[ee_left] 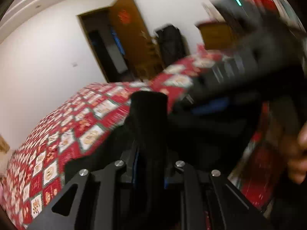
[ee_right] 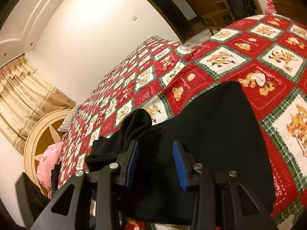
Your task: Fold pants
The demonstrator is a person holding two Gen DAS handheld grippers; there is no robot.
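Observation:
The black pants [ee_right: 214,134] lie on a bed with a red, white and green patchwork quilt [ee_right: 239,57]. In the right wrist view my right gripper [ee_right: 155,159] is open just above the pants, its blue pads [ee_right: 178,163] apart with no cloth between them. A bunched end of the pants [ee_right: 134,126] rises at its left. In the left wrist view, my left gripper [ee_left: 149,157] is shut on a fold of the black pants [ee_left: 147,115], which stands up between the fingers. The other gripper [ee_left: 249,57] shows blurred at the upper right, with a hand [ee_left: 299,153] at the right edge.
The quilt [ee_left: 57,143] covers the whole bed. A round cream headboard [ee_right: 38,134] and a pink pillow [ee_right: 48,163] are at the bed's far left end. A wooden door [ee_left: 132,38], a chair [ee_right: 216,5] and a dark bag [ee_left: 170,44] stand beyond the bed.

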